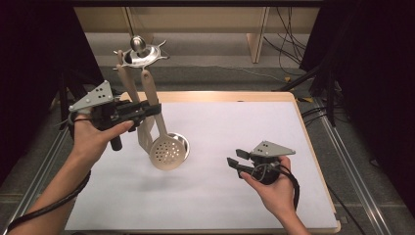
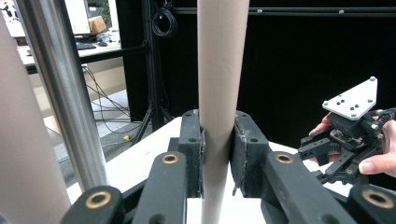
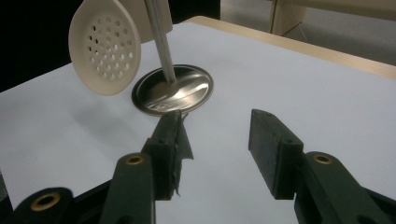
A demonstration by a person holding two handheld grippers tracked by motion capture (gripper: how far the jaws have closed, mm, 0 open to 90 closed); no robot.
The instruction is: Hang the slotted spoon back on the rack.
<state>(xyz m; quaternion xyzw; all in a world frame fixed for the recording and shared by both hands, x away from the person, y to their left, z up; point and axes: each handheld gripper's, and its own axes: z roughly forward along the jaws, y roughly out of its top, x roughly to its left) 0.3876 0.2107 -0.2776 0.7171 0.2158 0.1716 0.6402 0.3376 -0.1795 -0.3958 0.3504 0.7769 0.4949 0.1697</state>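
- Left gripper (image 1: 147, 110) is clamped on the beige handle of a slotted spoon (image 1: 169, 152); in the left gripper view both black pads press flat against the round handle (image 2: 219, 93), which runs upright between them.
- Below that grip the spoon hangs with its perforated bowl lowest, held clear above the white mat (image 1: 220, 196) and partly in front of a round metal base (image 1: 182, 143).
- From this base a thin metal rod (image 3: 159, 37) rises off the dish-shaped plate (image 3: 187, 91); at its top sits a star-shaped metal rack head (image 1: 139, 53), seemingly a utensil stand.
- Two more beige utensils (image 1: 128, 81) hang beside the gripped one, close against it; whether they touch the gripper is hard to tell.
- Right gripper (image 1: 236, 164) rests low over the mat, well apart from the spoon, its jaws spread wide with nothing between them.
- In the right gripper view the jaws point toward the metal base, with the spoon's bowl (image 3: 105, 46) up and to the left.
- Mat covers a wooden table (image 1: 303, 122).
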